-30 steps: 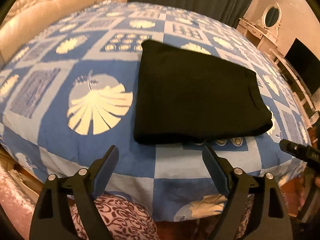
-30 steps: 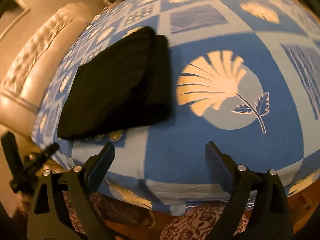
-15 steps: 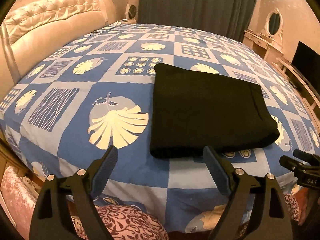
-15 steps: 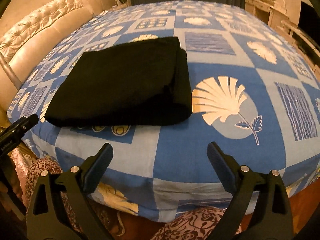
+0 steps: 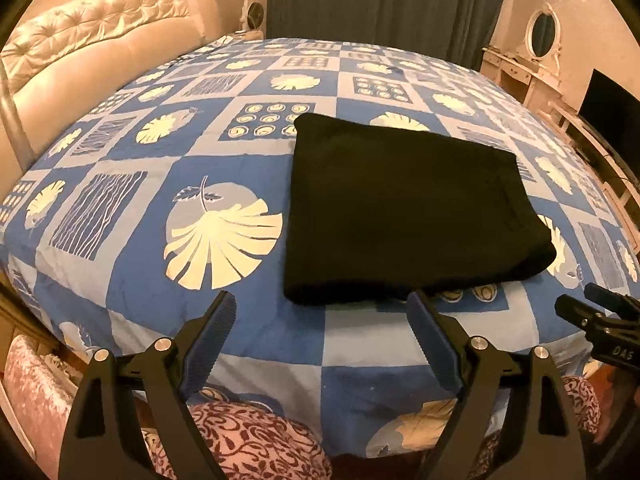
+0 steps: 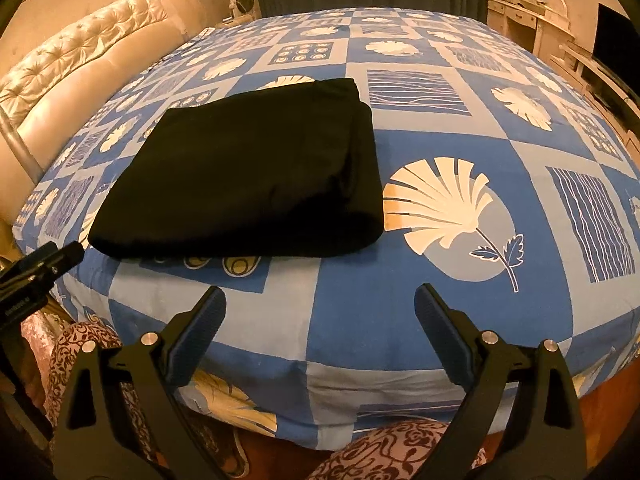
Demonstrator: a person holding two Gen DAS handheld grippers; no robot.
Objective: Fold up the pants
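Note:
The black pants (image 5: 404,216) lie folded into a flat rectangle on the blue patterned bedspread (image 5: 132,220), near the bed's front edge. They also show in the right wrist view (image 6: 248,184), with the thick fold on their right side. My left gripper (image 5: 322,304) is open and empty, held just short of the pants' near edge. My right gripper (image 6: 320,300) is open and empty, over the bedspread (image 6: 460,128) to the right of the pants. Each gripper shows at the edge of the other's view.
A tufted cream headboard (image 5: 92,44) runs along the left. Dark curtains (image 5: 380,0) hang at the back. A white dresser with an oval mirror (image 5: 540,36) and a dark screen (image 5: 612,100) stand at the right. The bed's front edge drops off just below both grippers.
Both grippers have drawn back and tilted up, so more of the bed and room shows. The pants have not moved. Both grippers stay open.

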